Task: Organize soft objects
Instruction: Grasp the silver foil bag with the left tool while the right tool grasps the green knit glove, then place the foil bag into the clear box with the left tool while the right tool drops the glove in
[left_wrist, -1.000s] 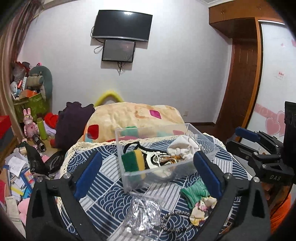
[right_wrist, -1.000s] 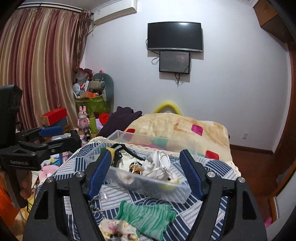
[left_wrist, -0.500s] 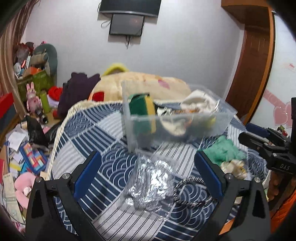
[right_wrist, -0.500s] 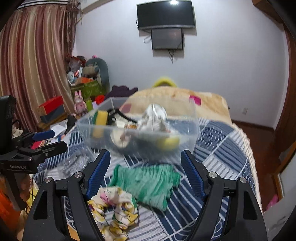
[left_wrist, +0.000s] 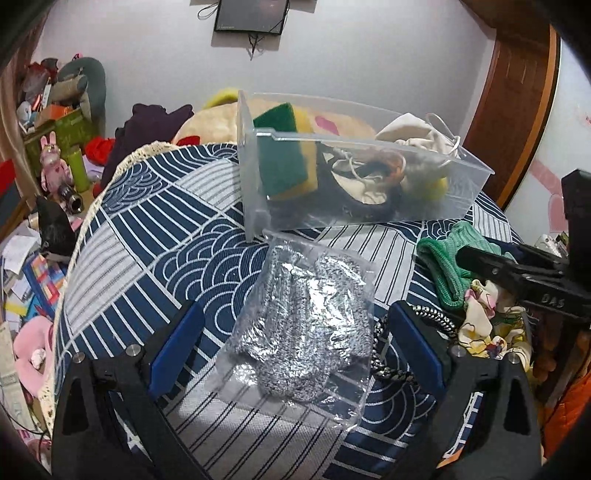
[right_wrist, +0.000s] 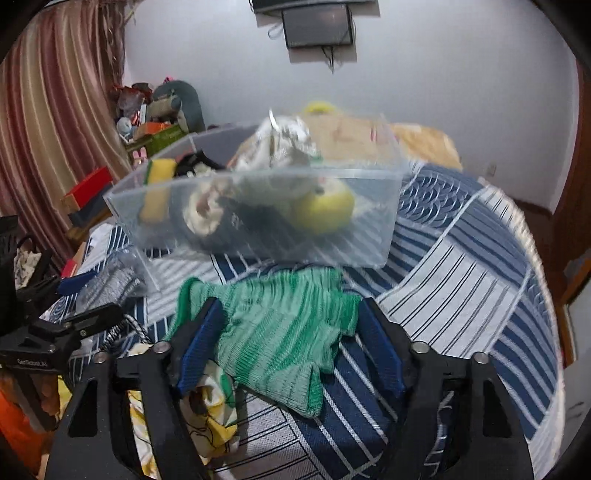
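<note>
Clear glossy plastic bin (left_wrist: 354, 206), ribbed green knit cloth (right_wrist: 280, 332), crinkly shiny bag (left_wrist: 303, 332).

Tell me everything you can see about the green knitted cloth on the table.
The green knitted cloth looks like soft ribbed fabric in striped green shades. It lies crumpled and flat on the blue patterned tablecloth, in front of the clear plastic box. It overlaps a floral cloth. The right tongs straddle it, jaws closing.

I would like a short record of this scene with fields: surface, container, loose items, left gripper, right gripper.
surface: blue patterned cloth
container: clear plastic bin, holding a sponge and other things
loose items: bagged silver scrubber, green knit cloth, floral cloth
left gripper: open around the scrubber
right gripper: closing, green cloth between its jaws
</note>
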